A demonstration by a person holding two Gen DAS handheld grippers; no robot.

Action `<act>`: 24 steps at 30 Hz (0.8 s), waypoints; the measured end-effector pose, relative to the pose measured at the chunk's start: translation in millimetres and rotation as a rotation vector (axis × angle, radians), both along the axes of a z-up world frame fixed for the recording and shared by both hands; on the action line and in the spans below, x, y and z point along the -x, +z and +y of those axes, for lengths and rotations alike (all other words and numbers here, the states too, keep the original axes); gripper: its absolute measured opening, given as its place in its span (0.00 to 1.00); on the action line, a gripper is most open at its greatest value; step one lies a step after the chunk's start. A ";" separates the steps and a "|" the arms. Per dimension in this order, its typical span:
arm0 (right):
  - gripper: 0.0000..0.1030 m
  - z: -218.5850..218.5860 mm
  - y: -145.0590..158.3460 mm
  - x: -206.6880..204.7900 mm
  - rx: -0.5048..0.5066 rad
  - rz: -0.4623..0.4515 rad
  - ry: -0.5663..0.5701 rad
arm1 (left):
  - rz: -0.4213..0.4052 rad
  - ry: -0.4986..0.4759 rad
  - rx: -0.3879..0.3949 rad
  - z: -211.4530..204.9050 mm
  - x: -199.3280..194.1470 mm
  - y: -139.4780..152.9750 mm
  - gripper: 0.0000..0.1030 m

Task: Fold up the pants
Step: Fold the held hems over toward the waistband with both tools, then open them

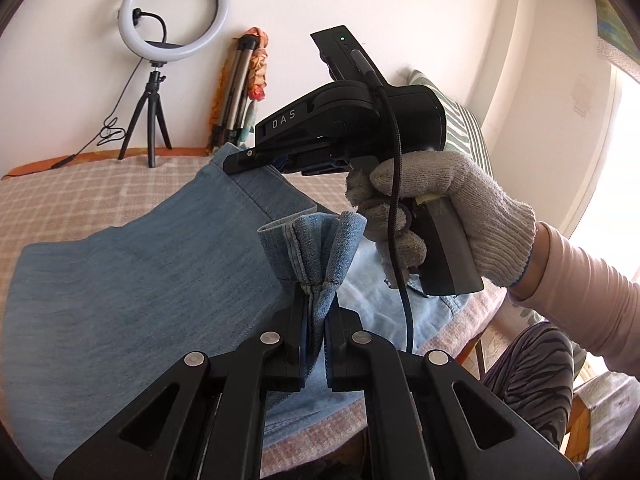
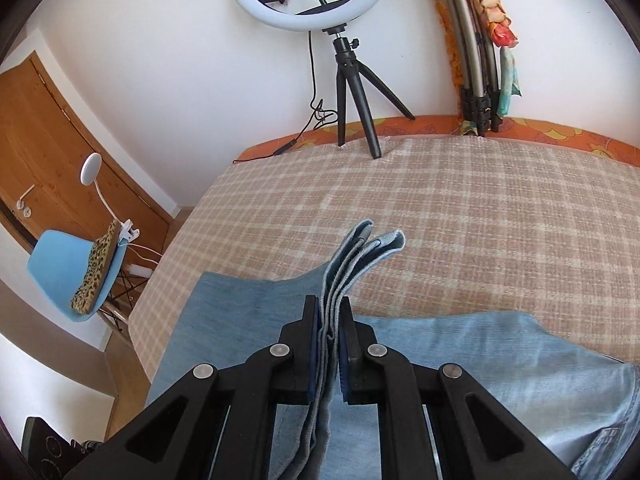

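Light blue denim pants (image 1: 140,280) lie spread on a plaid bed cover (image 2: 460,208). My left gripper (image 1: 316,296) is shut on a bunched hem of the pants, which stands up between its pads. My right gripper (image 2: 331,308) is shut on several stacked layers of the pants (image 2: 480,352), lifted off the bed. In the left wrist view the right gripper (image 1: 236,160) is held by a gloved hand (image 1: 440,208); its tip clamps the denim edge above and behind the left one.
A ring light (image 2: 304,24) on a small black tripod (image 2: 344,92) stands at the bed's far edge by the wall. A folded tripod with a scarf (image 2: 476,60) leans there. A blue chair (image 2: 60,268) and a wooden door (image 2: 40,140) are left; a striped pillow (image 1: 464,128) is right.
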State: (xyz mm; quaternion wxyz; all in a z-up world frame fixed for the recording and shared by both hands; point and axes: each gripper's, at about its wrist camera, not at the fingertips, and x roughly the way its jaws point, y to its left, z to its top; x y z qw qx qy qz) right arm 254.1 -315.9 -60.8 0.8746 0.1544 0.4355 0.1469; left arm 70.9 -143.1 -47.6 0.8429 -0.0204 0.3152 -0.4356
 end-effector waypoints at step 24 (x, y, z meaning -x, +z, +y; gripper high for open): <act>0.05 -196.9 0.9 106.5 0.075 0.003 -0.325 | -0.005 -0.364 -0.012 -172.3 43.1 -9.7 0.05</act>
